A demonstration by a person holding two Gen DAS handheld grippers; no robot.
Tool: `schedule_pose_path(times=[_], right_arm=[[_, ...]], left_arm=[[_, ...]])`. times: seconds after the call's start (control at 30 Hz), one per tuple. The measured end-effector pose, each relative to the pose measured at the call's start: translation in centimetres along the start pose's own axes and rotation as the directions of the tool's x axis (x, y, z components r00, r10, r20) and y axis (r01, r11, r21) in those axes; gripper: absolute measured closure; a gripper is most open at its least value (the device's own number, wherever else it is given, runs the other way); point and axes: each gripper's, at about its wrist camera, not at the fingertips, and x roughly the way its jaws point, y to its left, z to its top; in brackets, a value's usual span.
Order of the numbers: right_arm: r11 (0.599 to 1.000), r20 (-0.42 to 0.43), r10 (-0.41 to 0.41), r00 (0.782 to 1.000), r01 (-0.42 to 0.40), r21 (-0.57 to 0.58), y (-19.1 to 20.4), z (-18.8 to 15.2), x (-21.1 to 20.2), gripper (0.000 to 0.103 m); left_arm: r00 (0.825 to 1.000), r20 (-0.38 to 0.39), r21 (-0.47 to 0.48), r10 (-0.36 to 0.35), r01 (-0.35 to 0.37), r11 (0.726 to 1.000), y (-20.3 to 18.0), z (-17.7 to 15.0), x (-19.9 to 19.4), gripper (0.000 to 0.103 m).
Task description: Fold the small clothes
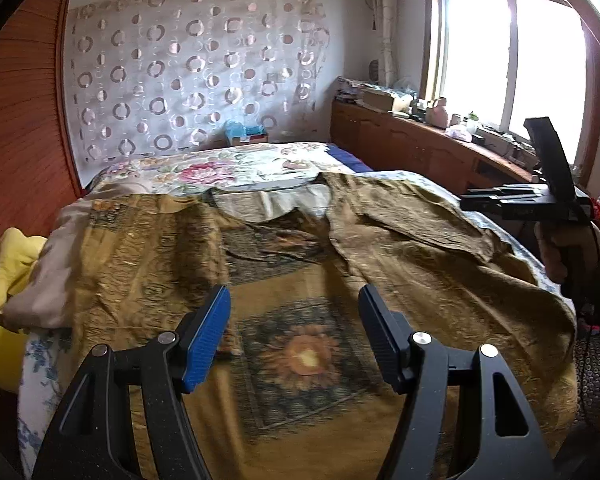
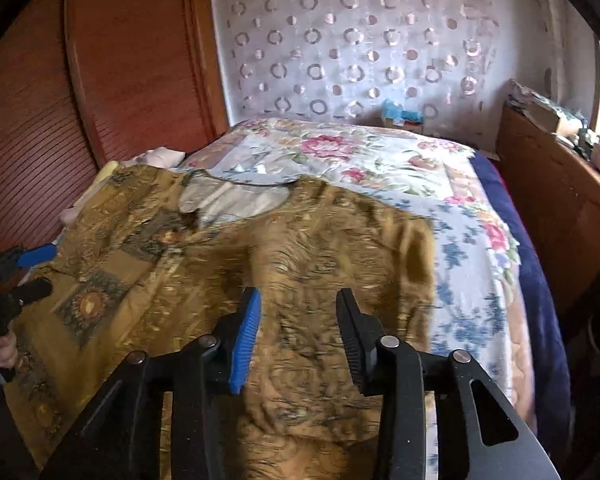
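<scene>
Mustard shirt (image 1: 300,264) spread flat on bed (image 1: 228,168), filling centre of both frames. Left claw (image 1: 294,336) at lower centre, above sunflower print, wide open, empty. Right claw (image 2: 298,332) at lower centre over folded sleeve, partly open, gripping nothing.

shirt (image 1: 380,264): mustard gold, dark patterned squares, sunflower print | bedspread (image 2: 380,160): white, pink and blue florals | curtain (image 1: 196,68): white sheer, ring pattern | wardrobe (image 2: 132,60): reddish-brown wood | finger pad (image 1: 206,340): blue, ribbed
</scene>
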Motion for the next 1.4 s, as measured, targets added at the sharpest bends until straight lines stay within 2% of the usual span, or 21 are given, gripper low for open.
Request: schedule_pose_path(times=[0.1,0.3,0.47,0.63,0.83,1.03,1.17,1.4], right_arm=[[0.998,-0.049,-0.058,0.997,0.059,0.008,-0.9,-0.7,1.0,0.062],[0.995,-0.132,-0.087,0.987,0.092,0.035,-2.0,-2.2,3.9,0.062],[0.995,-0.142,-0.078,0.987,0.085,0.047,-2.1,-2.0,4.7,0.062],[0.993,-0.143,-0.118,0.983,0.120,0.002,-1.5,-2.5,4.5,0.060],[0.993,-0.139,-0.114,0.984,0.116,0.006,-1.6,-2.7,4.4,0.060],[0.993,-0.138,-0.116,0.984,0.118,0.004,-1.5,-2.8,4.5,0.059],[0.993,-0.137,-0.115,0.984,0.117,0.005,-1.5,-2.8,4.5,0.059],[0.993,-0.137,-0.116,0.984,0.117,0.005,-1.5,-2.8,4.5,0.059]], left_arm=[[1.000,-0.012,0.004,0.020,-0.020,1.000,1.7,0.3,0.2,0.036],[0.996,-0.040,0.017,0.081,-0.080,0.997,5.7,1.4,0.8,0.036],[0.988,-0.066,0.016,0.137,-0.136,0.991,9.3,2.5,1.8,0.040],[0.980,-0.100,0.000,0.173,-0.174,0.985,12.3,3.4,3.6,0.047],[0.962,-0.151,-0.020,0.228,-0.234,0.972,15.6,4.0,6.4,0.049],[0.950,-0.202,-0.069,0.237,-0.255,0.964,18.3,4.3,8.7,0.049],[0.953,-0.221,-0.108,0.208,-0.236,0.966,19.0,4.6,9.4,0.056],[0.945,-0.249,-0.100,0.213,-0.244,0.965,19.3,4.9,10.4,0.058]])
